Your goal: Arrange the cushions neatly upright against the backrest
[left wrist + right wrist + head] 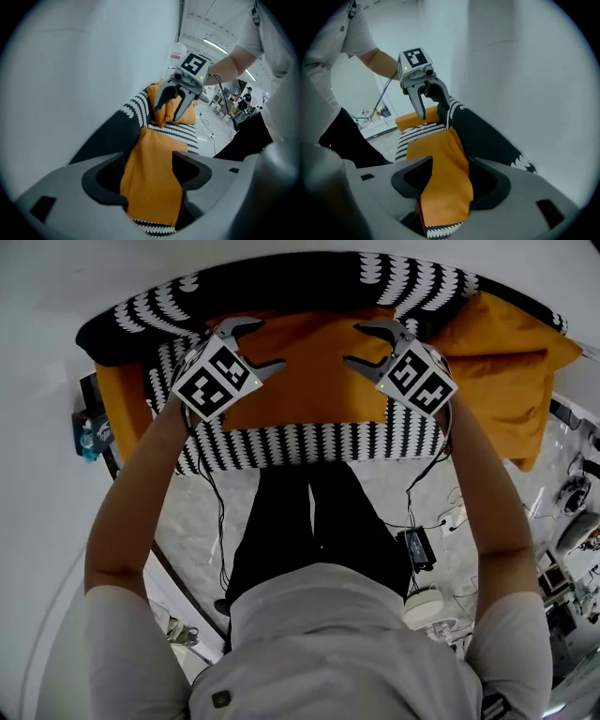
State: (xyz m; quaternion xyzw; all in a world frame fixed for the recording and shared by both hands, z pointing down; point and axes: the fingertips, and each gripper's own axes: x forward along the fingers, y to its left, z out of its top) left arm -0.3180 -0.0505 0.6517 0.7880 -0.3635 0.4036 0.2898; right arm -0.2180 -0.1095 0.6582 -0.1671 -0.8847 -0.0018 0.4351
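A middle orange cushion (pixel 309 362) leans against the black-and-white patterned backrest (pixel 281 282) of a small sofa. My left gripper (pixel 261 345) is at its left end and my right gripper (pixel 356 343) at its right end. Both stand open, jaws wide. In the left gripper view the cushion's edge (pixel 150 164) runs between the jaws of my left gripper (pixel 150 187), and the right gripper (pixel 173 101) shows beyond. In the right gripper view the cushion (pixel 440 164) passes through my right gripper (pixel 445 187). A second orange cushion (pixel 506 362) lies at the right end, a third (pixel 122 399) at the left.
The striped seat (pixel 309 446) shows in front of the cushion, and the person's legs stand right before it. Cables, a black power unit (pixel 417 549) and a white round device (pixel 422 606) lie on the floor at the right. A white wall rises behind the sofa.
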